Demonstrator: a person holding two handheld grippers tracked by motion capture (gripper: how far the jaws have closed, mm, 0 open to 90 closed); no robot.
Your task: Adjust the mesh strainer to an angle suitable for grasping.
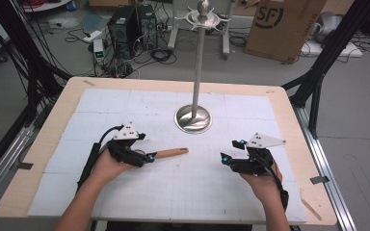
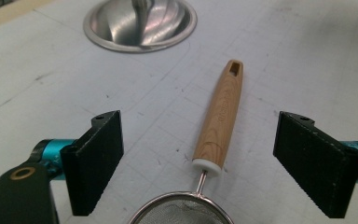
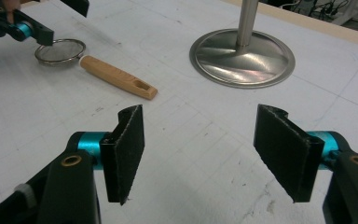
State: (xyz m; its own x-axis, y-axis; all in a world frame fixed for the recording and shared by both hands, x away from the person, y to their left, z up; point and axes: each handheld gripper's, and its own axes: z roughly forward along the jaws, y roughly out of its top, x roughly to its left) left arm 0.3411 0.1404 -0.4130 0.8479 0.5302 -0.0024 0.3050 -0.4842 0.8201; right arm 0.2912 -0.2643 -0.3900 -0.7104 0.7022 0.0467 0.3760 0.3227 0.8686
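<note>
A small mesh strainer with a wooden handle [image 1: 172, 153] lies flat on the white gridded mat [image 1: 173, 192]. My left gripper [image 1: 150, 157] is over its bowl end. In the left gripper view the black jaws stand wide open on either side of the handle [image 2: 219, 116], not touching it, and the mesh bowl [image 2: 182, 212] lies just below them. My right gripper [image 1: 230, 150] hovers open over bare mat at the right with nothing between its fingers [image 3: 126, 149]. The right gripper view shows the strainer [image 3: 116, 77] at far left, under the left gripper [image 3: 56, 21].
A steel stand with a round base [image 1: 192, 120] and a tall pole [image 1: 200, 62] rises from the middle of the mat, beyond both grippers. The wooden table edge [image 1: 43, 139] frames the mat. Computers, cables and a cardboard box [image 1: 282, 26] sit on the floor behind.
</note>
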